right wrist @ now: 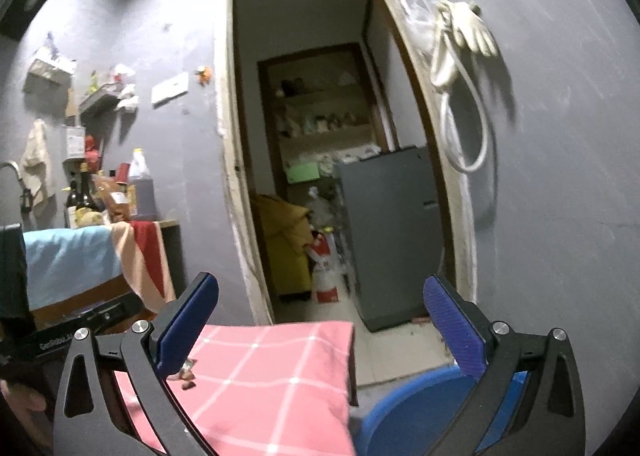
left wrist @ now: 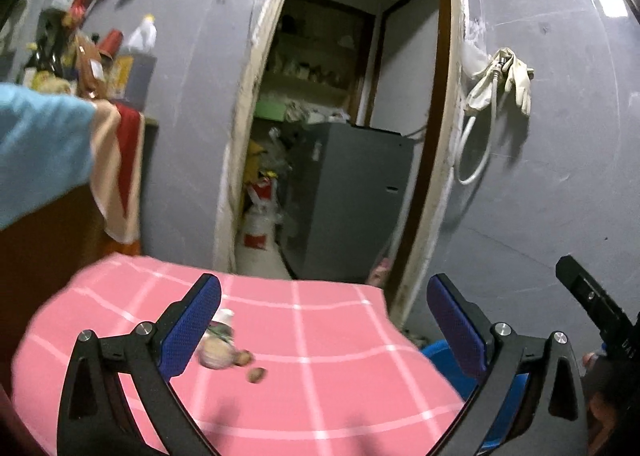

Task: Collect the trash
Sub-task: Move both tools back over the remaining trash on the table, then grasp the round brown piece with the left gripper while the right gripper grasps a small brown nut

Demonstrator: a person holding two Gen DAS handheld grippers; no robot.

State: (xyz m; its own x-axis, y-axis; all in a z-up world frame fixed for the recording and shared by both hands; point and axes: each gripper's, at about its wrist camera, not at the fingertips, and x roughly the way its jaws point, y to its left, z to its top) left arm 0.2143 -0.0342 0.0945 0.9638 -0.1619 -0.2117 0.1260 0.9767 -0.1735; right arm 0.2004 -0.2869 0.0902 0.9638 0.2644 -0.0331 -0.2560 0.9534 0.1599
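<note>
Small trash lies on the pink checked tablecloth (left wrist: 320,368): a pale crumpled wrapper (left wrist: 214,354) with a small white cup-like piece behind it, and two brown nut-like bits (left wrist: 256,375). My left gripper (left wrist: 324,328) stands open above the cloth, its left pad next to the wrapper, nothing between its blue pads. My right gripper (right wrist: 320,326) is open and empty too, pointing at the doorway; the brown bits (right wrist: 187,378) show by its left finger. A blue bin rim (right wrist: 404,404) sits low beside the table, also in the left wrist view (left wrist: 438,352).
An open doorway (right wrist: 320,136) leads to a storeroom with a grey cabinet (right wrist: 396,232), a yellow bag and a red-white canister. Gloves and a hose (right wrist: 460,68) hang on the grey wall. At left, a counter with bottles (right wrist: 136,184) and draped cloths.
</note>
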